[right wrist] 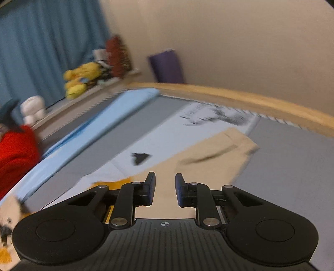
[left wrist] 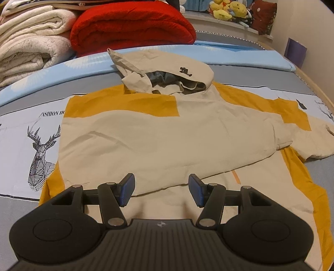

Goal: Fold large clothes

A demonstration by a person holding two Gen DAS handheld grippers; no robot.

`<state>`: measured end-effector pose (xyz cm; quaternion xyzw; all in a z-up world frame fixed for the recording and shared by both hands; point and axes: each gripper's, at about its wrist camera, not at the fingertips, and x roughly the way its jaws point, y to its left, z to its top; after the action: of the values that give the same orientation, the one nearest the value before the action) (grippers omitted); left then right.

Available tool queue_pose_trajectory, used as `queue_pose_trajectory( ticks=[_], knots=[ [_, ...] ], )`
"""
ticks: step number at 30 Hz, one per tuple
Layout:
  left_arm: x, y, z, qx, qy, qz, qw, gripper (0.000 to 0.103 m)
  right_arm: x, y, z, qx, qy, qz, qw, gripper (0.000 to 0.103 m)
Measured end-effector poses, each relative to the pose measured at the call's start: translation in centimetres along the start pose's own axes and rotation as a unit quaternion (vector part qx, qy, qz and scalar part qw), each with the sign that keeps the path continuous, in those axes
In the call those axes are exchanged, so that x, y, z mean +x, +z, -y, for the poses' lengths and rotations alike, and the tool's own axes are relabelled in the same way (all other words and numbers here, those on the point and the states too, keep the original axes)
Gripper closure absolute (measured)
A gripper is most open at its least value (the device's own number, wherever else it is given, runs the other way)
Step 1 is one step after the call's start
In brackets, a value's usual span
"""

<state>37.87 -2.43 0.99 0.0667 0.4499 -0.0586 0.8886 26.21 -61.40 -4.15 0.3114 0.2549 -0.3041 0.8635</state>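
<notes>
A beige and mustard hooded jacket lies flat on the bed, hood at the far side. One sleeve is folded across its body; the other sleeve stretches out to the right. My left gripper hovers over the jacket's near hem, open, with nothing between its blue pads. In the blurred right wrist view, my right gripper hangs over the beige sleeve, whose cuff lies ahead to the right. Its jaws stand narrowly apart and hold nothing.
The bed sheet is grey and white with a deer print. A red blanket and white folded quilts are stacked at the far left. Plush toys sit on a ledge. A wooden bed edge borders the right.
</notes>
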Motion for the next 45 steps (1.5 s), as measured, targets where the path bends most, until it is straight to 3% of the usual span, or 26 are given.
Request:
queue_pose_trajectory(
  ticks=[6, 18, 26, 29, 30, 32, 35, 38, 42, 44, 45],
  knots=[
    [0.7, 0.0, 0.3, 0.004, 0.003, -0.006, 1.0000, 0.041, 4.4, -1.0, 4.6, 0.087, -0.012, -0.041, 0.995, 0.079],
    [2.5, 0.0, 0.5, 0.011, 0.010, -0.020, 0.9997, 0.041, 11.6, -3.0, 9.8, 0.184, -0.026, -0.080, 0.979, 0.074],
    [3.0, 0.2, 0.1, 0.010, 0.013, -0.025, 0.9996, 0.041, 13.3, -2.7, 10.2, 0.192, -0.017, -0.046, 0.980, 0.074],
    [2.9, 0.3, 0.0, 0.009, 0.014, -0.024, 0.9996, 0.041, 13.6, -2.7, 10.1, 0.193, -0.025, -0.030, 0.980, 0.080],
    [2.9, 0.3, -0.2, 0.009, 0.013, -0.024, 0.9996, 0.041, 13.7, -2.7, 10.1, 0.192, -0.030, -0.025, 0.981, 0.091],
    [2.6, 0.4, -0.6, 0.005, 0.013, -0.022, 0.9996, 0.041, 13.2, -2.6, 9.8, 0.191, -0.037, -0.007, 0.981, 0.097],
    [2.1, 0.6, -1.6, -0.003, 0.015, -0.016, 0.9998, 0.041, 11.3, -1.5, 6.9, 0.138, -0.056, 0.044, 0.988, 0.102],
    [1.2, 0.9, -3.0, -0.017, 0.017, -0.008, 0.9997, 0.041, 8.3, 0.3, 1.0, 0.053, -0.057, 0.104, 0.992, 0.102],
    [-0.3, 1.2, -5.0, -0.038, 0.018, 0.003, 0.9991, 0.041, 2.6, 1.1, -9.7, -0.055, 0.024, 0.171, 0.984, 0.102],
    [-1.1, 1.4, -6.1, -0.049, 0.016, 0.009, 0.9986, 0.041, -1.0, -0.3, -16.0, -0.117, 0.102, 0.184, 0.970, 0.102],
    [-1.6, 1.5, -6.7, -0.057, 0.013, 0.012, 0.9982, 0.041, -3.2, -1.9, -19.5, -0.158, 0.153, 0.183, 0.958, 0.102]
  ],
)
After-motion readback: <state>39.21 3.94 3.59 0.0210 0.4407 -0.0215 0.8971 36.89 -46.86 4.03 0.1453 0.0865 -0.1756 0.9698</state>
